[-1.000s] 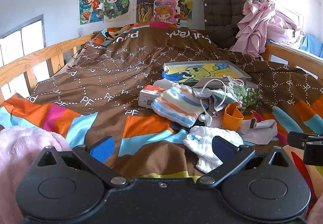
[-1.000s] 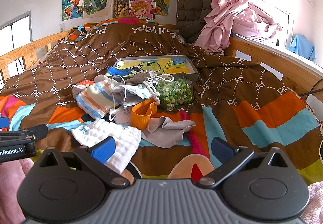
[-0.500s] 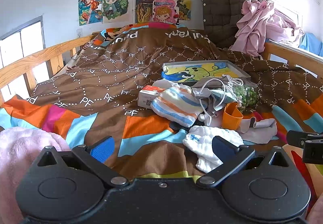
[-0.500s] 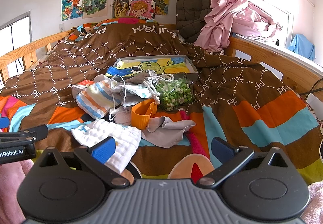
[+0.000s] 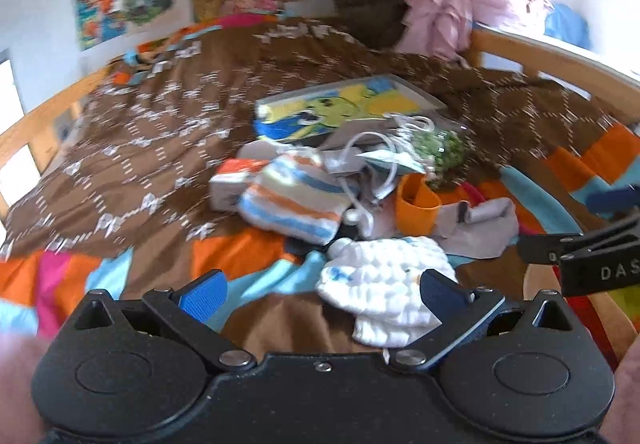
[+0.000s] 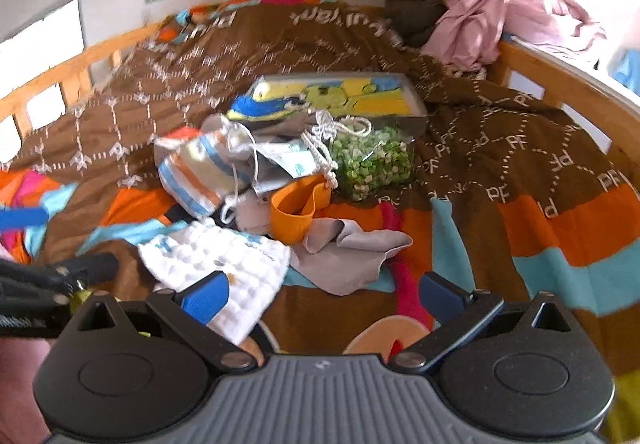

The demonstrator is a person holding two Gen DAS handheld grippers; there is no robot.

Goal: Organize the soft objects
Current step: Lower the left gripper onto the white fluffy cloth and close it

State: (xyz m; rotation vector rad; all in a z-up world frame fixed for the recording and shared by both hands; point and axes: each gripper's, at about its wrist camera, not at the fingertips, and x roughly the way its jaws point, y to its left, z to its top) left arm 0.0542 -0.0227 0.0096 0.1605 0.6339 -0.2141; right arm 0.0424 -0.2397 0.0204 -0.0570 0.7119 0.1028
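Lower centre of frame: white quilted cloth (image 5: 384,284) on bed (image 5: 160,148), now nearer; both views blurred, tools advancing. Left tool (image 5: 320,290), right tool (image 6: 320,292) jaws apart, empty. First pickup likely imminent.

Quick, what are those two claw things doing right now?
Left gripper: jaws open, holding nothing.
Right gripper: jaws open, holding nothing.

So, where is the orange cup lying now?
In the right wrist view the orange cup lies near the middle of the bed, tipped on its side, between the striped cloth on its left and the grey cloth.
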